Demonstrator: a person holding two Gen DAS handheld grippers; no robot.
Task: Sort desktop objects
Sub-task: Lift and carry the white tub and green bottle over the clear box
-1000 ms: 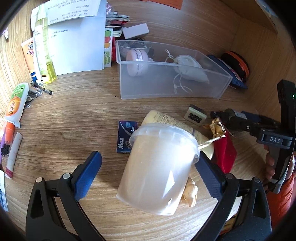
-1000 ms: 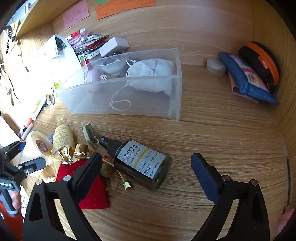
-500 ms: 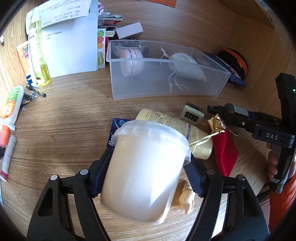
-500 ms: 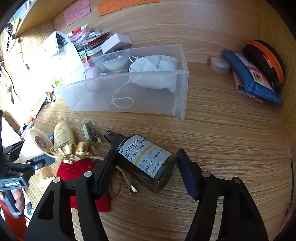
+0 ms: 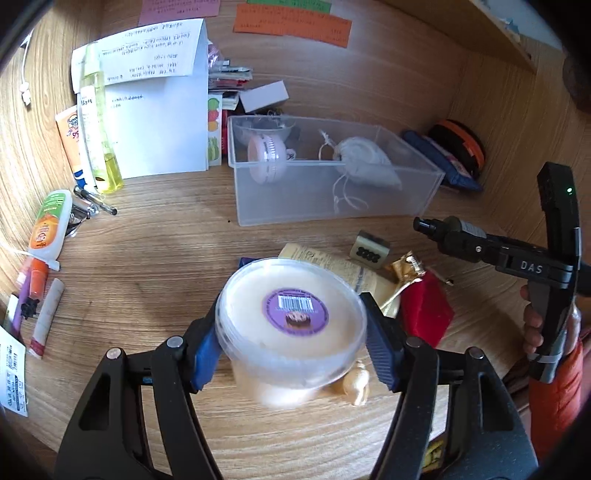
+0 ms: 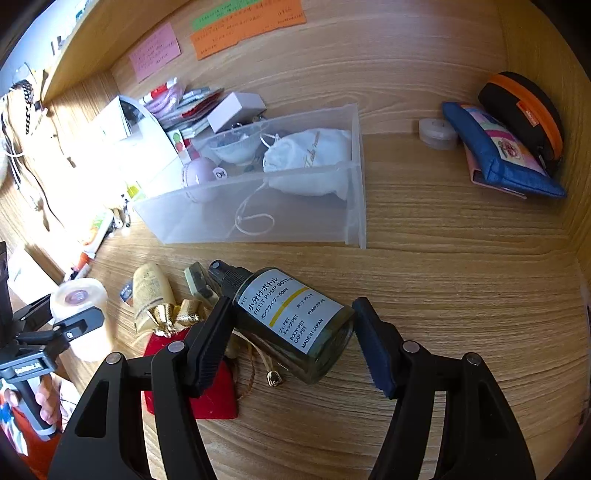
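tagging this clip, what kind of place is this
Probably a home desk nook with wood-panelled walls: sticky notes on the back wall, toiletries like a pump bottle, and a clear organiser bin on the desktop.

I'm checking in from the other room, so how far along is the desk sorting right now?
Done: a white drawstring pouch and a pink round case lie in the clear bin. In hand: the left gripper clamps a white tub, and the right gripper grips a dark pump bottle. Left: the red pouch, cream tube and gold wrapper lie loose on the desk.
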